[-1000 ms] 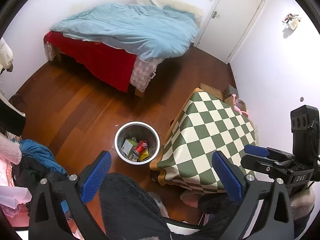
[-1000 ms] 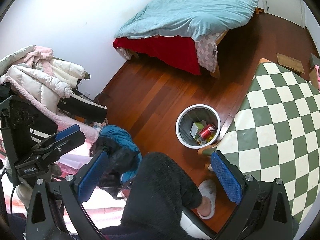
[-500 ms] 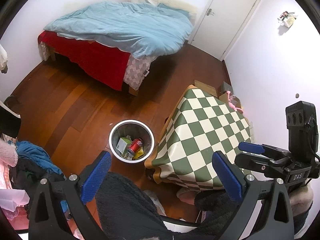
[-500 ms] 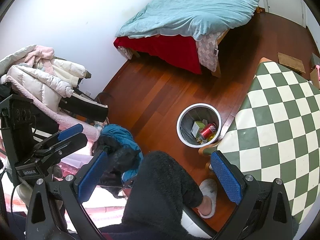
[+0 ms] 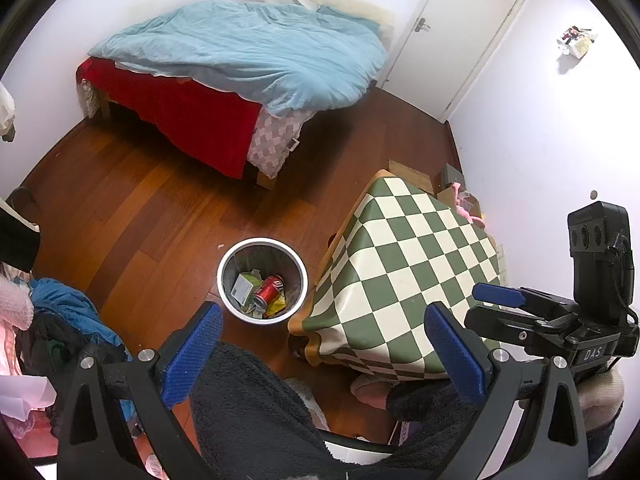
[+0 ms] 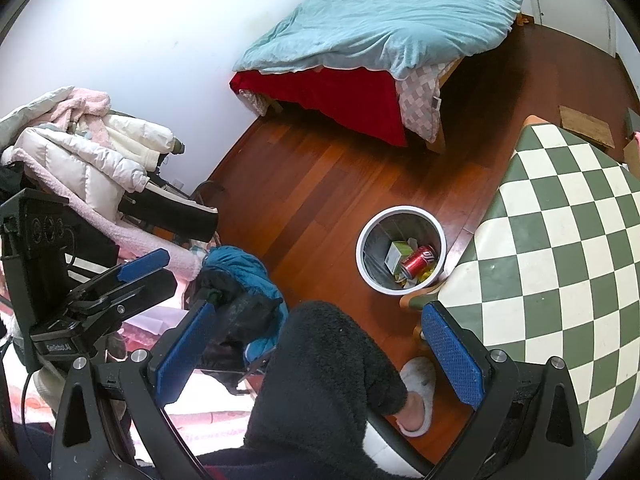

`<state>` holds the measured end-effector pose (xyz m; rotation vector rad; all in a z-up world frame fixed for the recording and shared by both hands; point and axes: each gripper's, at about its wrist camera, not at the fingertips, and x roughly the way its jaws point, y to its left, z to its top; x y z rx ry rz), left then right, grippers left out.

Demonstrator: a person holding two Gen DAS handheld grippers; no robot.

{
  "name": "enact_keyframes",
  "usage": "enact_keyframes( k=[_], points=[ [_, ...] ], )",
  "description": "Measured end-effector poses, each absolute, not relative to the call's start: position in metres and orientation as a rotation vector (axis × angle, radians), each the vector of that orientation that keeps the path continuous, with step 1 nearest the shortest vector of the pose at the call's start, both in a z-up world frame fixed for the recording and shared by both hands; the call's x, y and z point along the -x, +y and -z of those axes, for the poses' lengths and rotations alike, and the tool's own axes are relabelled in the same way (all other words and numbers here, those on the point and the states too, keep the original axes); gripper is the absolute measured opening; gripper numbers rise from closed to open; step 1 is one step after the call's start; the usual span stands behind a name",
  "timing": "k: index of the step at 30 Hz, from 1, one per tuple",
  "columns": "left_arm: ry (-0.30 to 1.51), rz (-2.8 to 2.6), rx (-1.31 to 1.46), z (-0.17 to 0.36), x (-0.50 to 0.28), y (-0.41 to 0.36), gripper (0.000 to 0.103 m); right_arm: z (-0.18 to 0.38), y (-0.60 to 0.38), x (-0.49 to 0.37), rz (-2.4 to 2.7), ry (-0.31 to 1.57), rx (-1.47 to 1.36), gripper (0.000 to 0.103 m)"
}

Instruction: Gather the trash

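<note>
Left gripper (image 5: 322,354), low in the left wrist view: blue pads (image 5: 192,354) wide apart, nothing between them. Right gripper (image 6: 316,354), low in the right wrist view: blue pads (image 6: 454,360) also wide apart, nothing held. Each gripper seen in the other's view too, off at the side edge, up in the air.

Just under both grippers, a leg in fuzzy dark pants (image 6: 320,380), with a white slipper (image 6: 418,394) on the floor at the lower middle of the right wrist view.

A bit farther out, a round trash bin (image 5: 263,243) with a white rim, standing on the wood floor (image 5: 132,200) near the middle of the left wrist view. Inside the bin: a red soda can (image 5: 269,290) lying on its side, a small green and white box (image 5: 244,286) touching it, and some yellow wrapper bits (image 5: 278,304) below the can. Bin just beside the corner of a table (image 5: 404,280) with a green and white checked cloth, at the right of both views.

At the left of the right wrist view, a pile of clothes (image 6: 80,152), white and pink, with a blue jacket (image 6: 240,272) lower down.

Far off at the top, a bed (image 5: 240,80) with a light blue blanket and a red sheet. White door (image 5: 460,28) at the upper right of the left wrist view.
</note>
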<state>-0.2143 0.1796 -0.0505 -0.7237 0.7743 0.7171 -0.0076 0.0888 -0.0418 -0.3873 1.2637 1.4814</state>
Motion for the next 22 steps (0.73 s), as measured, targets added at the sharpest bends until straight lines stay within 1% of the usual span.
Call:
enact_keyframes(
  k=[22],
  points=[
    [0.76, -0.712, 0.754, 0.0514, 0.2231, 0.1836, 0.103, 0.0421, 0.0949, 0.0165, -1.486, 1.264, 0.402, 0.103]
  ],
)
